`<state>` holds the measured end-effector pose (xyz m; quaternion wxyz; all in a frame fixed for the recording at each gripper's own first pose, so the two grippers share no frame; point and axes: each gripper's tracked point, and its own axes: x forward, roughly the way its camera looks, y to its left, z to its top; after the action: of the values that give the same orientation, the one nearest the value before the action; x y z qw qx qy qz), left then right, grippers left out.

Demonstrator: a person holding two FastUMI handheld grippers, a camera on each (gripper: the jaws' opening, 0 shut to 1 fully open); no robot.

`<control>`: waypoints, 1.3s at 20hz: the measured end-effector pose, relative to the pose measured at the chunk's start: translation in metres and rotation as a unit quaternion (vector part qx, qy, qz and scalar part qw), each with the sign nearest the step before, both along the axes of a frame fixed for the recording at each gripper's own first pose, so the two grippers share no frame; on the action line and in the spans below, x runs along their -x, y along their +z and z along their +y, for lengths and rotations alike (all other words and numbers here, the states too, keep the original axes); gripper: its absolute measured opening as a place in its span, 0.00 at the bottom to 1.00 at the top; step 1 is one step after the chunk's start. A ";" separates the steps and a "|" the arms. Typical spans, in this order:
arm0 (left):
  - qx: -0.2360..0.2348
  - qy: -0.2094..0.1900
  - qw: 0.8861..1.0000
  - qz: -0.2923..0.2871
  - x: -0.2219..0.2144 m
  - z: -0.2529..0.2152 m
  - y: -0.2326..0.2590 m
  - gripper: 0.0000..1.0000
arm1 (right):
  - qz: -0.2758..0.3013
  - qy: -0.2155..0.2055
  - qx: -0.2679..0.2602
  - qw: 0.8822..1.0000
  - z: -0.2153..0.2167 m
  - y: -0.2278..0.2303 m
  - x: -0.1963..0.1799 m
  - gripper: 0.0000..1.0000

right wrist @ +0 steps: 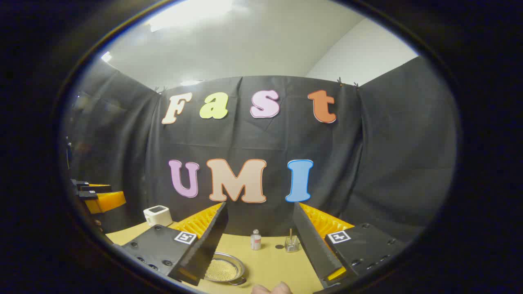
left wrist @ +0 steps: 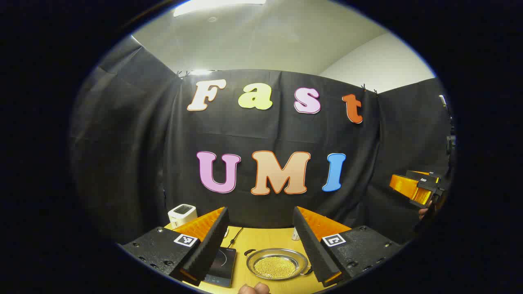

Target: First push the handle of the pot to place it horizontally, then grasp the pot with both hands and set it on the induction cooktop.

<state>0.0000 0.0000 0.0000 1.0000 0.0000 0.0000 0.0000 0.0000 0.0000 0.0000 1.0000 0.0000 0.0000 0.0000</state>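
The pot (left wrist: 278,264) is a shallow silver pan holding small golden beads, and it rests on the yellow table (left wrist: 265,237). A dark handle stub (left wrist: 250,252) sticks out at its left rim. Just left of it lies the black induction cooktop (left wrist: 220,267), partly behind my left finger. My left gripper (left wrist: 260,209) hangs open above the table, short of the pot. In the right gripper view the pot (right wrist: 224,269) lies low and left, half hidden by a finger. My right gripper (right wrist: 259,204) is open and holds nothing. The right gripper (left wrist: 416,188) also appears far right in the left gripper view.
A white box-like device (left wrist: 182,214) stands at the table's back left, with a cable (left wrist: 235,237) running to the cooktop. A small bottle (right wrist: 255,239) and a glass with a stick (right wrist: 291,243) stand near the back. A hand (right wrist: 271,289) shows at the bottom edge.
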 end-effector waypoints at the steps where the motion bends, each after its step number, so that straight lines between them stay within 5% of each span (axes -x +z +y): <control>1: 0.000 0.001 1.000 0.002 0.002 -0.002 -0.002 0.92 | -0.001 -0.001 -0.003 1.000 -0.003 0.001 0.000 0.99; 18: 0.004 0.036 0.999 0.011 0.019 0.009 -0.008 0.92 | -0.019 0.032 0.046 0.998 0.020 -0.002 0.008 0.99; 25: 0.000 0.043 0.999 0.011 0.024 0.025 -0.011 0.92 | 0.006 0.043 0.026 0.999 0.037 -0.012 0.006 0.99; 26: 0.001 0.043 0.999 0.011 0.024 0.027 -0.010 0.92 | 0.009 0.041 0.026 0.999 0.036 -0.015 0.004 0.91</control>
<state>-0.0243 0.0266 -0.0104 0.9990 -0.0005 0.0106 0.0432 -0.0041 0.0358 -0.0149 0.9988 -0.0263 0.0090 0.0408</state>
